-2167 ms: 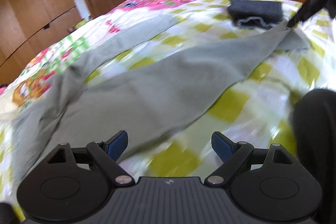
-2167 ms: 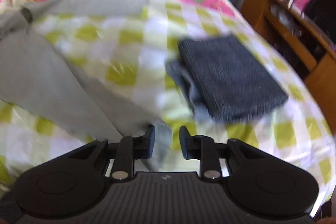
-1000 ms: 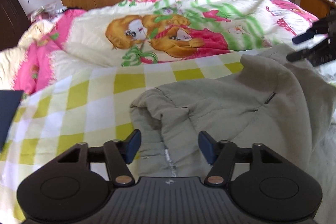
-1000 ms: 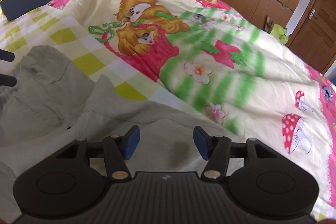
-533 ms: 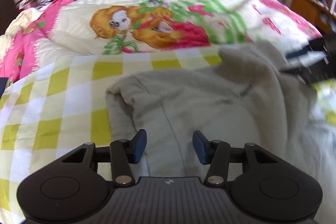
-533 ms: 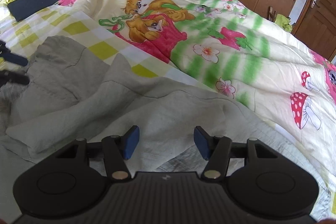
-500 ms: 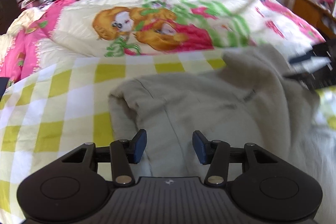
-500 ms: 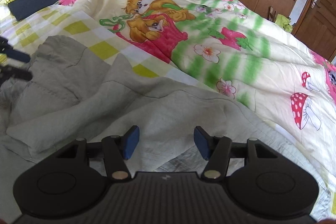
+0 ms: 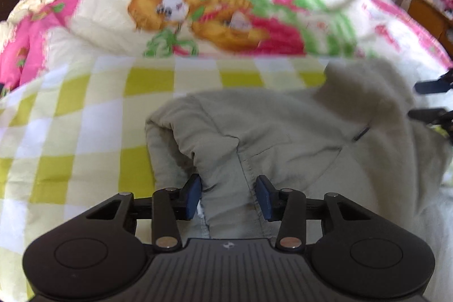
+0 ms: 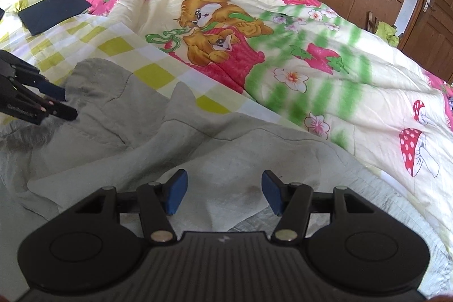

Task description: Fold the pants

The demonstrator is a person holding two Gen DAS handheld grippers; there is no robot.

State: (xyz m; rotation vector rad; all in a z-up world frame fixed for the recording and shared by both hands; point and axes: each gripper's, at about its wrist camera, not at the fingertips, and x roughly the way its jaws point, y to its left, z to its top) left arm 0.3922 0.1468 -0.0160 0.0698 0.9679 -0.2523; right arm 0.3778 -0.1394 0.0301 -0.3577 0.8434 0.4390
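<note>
Pants (image 9: pixel 283 137) crumpled, grey-green, on bedspread (image 9: pixel 85 115)

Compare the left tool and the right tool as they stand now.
The left tool has been closing, its jaws narrower with a raised fold of the pants between them; the right tool stands wider over flatter cloth. Neither visibly pinches yet. Both point down at the same grey-green pants.
</note>
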